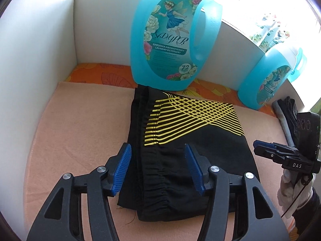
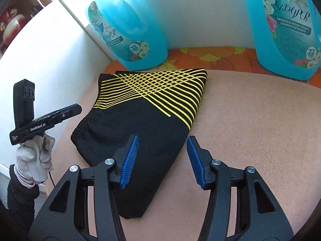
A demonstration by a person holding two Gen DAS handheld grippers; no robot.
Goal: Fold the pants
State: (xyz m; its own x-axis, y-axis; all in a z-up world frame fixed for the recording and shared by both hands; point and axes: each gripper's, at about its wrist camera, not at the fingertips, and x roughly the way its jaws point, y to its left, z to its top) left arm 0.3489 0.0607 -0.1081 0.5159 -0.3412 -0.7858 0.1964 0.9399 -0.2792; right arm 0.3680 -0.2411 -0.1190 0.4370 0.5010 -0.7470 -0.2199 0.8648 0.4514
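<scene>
My fingers [image 1: 122, 166] stood half apart on both grippers, holding nothing. The folded pants [image 1: 180, 140] lay on the peach towel [image 1: 80, 120] just ahead, long axis running away; my left gripper [image 1: 158, 167] hung over them, nearer than my right gripper [image 2: 162, 162].

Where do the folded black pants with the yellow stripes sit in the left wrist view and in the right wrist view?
Left wrist view: the pants lie centre frame on the pink mat, under the open left gripper.
Right wrist view: the pants lie left of centre, beneath the left finger of the open right gripper.
Shared landmark: the blue detergent bottle standing just behind the striped end.
</scene>
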